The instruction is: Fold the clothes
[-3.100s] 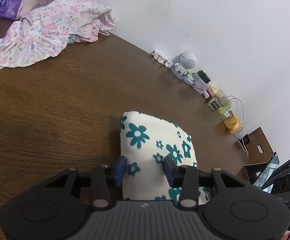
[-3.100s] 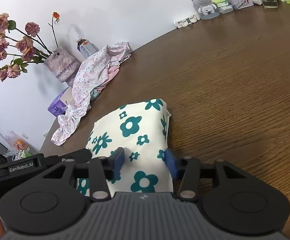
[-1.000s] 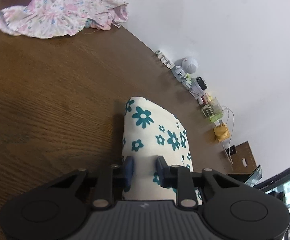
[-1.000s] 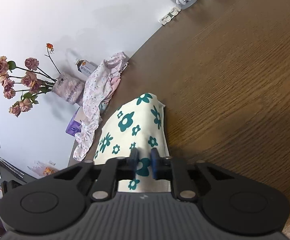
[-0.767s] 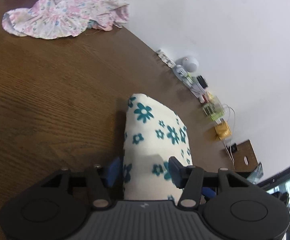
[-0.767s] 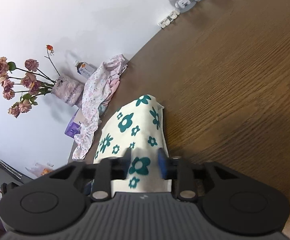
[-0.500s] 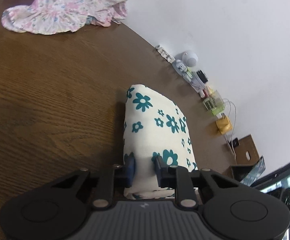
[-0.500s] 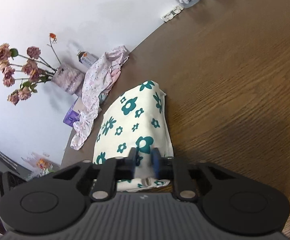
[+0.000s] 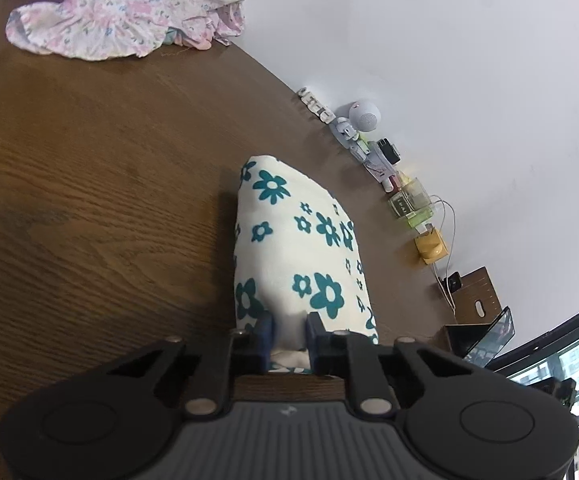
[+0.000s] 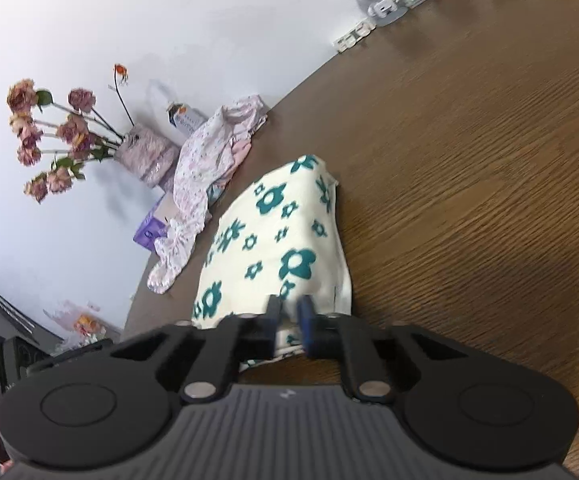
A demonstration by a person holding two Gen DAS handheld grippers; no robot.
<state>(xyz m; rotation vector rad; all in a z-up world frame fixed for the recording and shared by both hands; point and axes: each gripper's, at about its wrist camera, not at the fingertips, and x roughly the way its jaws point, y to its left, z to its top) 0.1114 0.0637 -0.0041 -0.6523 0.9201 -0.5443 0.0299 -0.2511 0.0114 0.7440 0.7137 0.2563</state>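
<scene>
A folded cream cloth with teal flowers [image 9: 301, 240] lies on the brown wooden table [image 9: 89, 160]. My left gripper [image 9: 289, 326] is at its near edge, its jaws closing with a pinch of the cloth's hem between the blue pads. In the right wrist view the same cloth [image 10: 273, 236] stretches away from my right gripper [image 10: 289, 310], which is shut on the near hem. A crumpled pink floral garment [image 9: 129, 12] lies at the far side of the table, also in the right view [image 10: 209, 152].
A vase of dried roses [image 10: 145, 156], a bottle and a purple tissue pack [image 10: 149, 234] stand by the wall behind the pink garment. A white robot figurine [image 9: 363, 114], small bottles, a yellow holder [image 9: 431, 246] and a cardboard box [image 9: 477, 296] line the table's far edge.
Both grippers have drawn back along the cloth to its near edge. Their jaws, wide open three seconds ago, parted briefly again and have narrowed onto the hem.
</scene>
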